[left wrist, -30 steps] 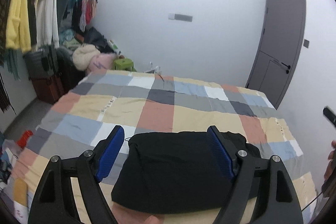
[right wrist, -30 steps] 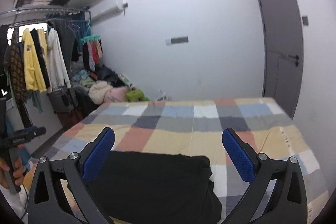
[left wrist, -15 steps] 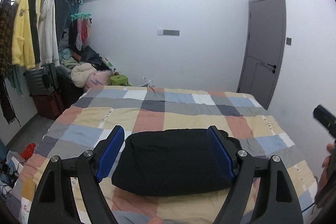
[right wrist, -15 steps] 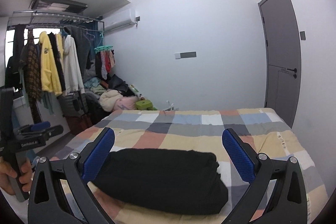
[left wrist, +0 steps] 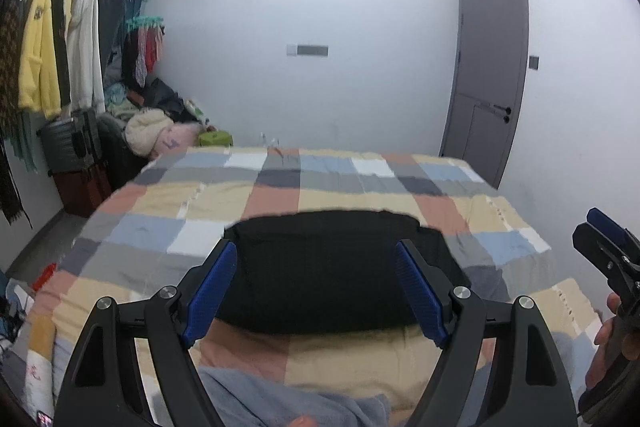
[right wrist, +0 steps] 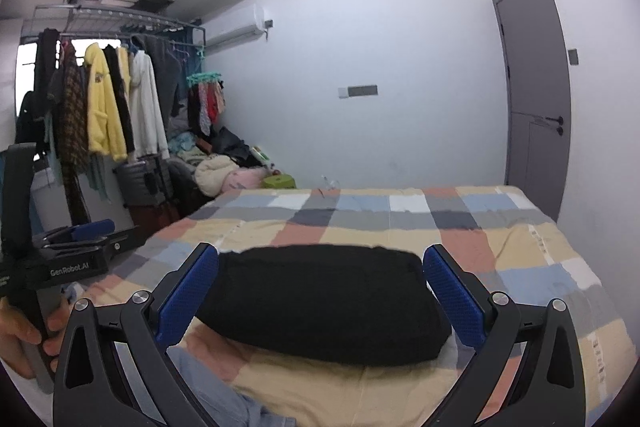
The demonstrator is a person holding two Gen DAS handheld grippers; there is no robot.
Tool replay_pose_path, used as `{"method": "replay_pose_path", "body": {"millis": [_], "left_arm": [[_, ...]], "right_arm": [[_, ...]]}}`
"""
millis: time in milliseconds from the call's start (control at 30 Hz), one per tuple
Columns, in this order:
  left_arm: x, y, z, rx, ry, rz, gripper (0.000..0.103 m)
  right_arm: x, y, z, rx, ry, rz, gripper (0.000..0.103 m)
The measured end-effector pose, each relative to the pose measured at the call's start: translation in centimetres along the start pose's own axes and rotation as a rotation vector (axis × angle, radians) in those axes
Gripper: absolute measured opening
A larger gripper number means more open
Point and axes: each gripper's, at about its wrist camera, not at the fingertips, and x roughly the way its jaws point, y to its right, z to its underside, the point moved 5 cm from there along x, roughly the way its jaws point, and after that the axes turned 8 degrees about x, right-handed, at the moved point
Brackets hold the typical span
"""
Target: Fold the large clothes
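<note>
A black garment (left wrist: 328,267) lies folded into a thick rectangle on the checked bedspread (left wrist: 280,195); it also shows in the right wrist view (right wrist: 320,299). My left gripper (left wrist: 320,291) is open and empty, held back from the garment's near edge. My right gripper (right wrist: 320,295) is open and empty, also short of the garment. The right gripper shows at the right edge of the left wrist view (left wrist: 608,255), and the left gripper at the left of the right wrist view (right wrist: 80,239).
A clothes rack (right wrist: 112,99) with hanging coats stands at the left wall, with a suitcase (right wrist: 140,183) and a heap of clothes (right wrist: 224,171) below. A grey door (right wrist: 536,91) is at the right. A grey-blue cloth (left wrist: 280,399) lies at the bed's near edge.
Both grippers have pulled back and risen away from the folded garment, which stays on the bed. Both stay open.
</note>
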Motion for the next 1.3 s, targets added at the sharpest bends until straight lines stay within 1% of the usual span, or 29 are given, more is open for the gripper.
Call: {"method": "replay_pose_path", "body": {"millis": [133, 200, 367, 633, 833, 1300], "left_arm": [[2.1, 0.4, 3.3, -0.007, -0.043, 0.013, 0.081], [3.3, 0.5, 4.6, -0.007, -0.061, 0.017, 0.081], [5.9, 0.6, 6.0, 0.0, -0.099, 0.009, 0.081], [7.8, -0.1, 5.7, 0.0, -0.106, 0.002, 0.081], [9.2, -0.2, 6.5, -0.002, -0.14, 0.004, 0.081], [9.9, -0.2, 6.9, -0.018, -0.157, 0.008, 0.081]], "right_arm": [[1.3, 0.4, 3.3, 0.004, -0.056, 0.011, 0.103], [1.8, 0.5, 4.6, -0.004, -0.066, 0.025, 0.103], [3.5, 1.3, 6.7, 0.024, -0.101, 0.027, 0.103], [4.8, 1.5, 7.1, 0.033, -0.13, 0.052, 0.103], [5.4, 2.2, 8.0, 0.059, -0.154, 0.065, 0.103], [5.4, 2.6, 8.3, 0.064, -0.167, 0.082, 0.103]]}}
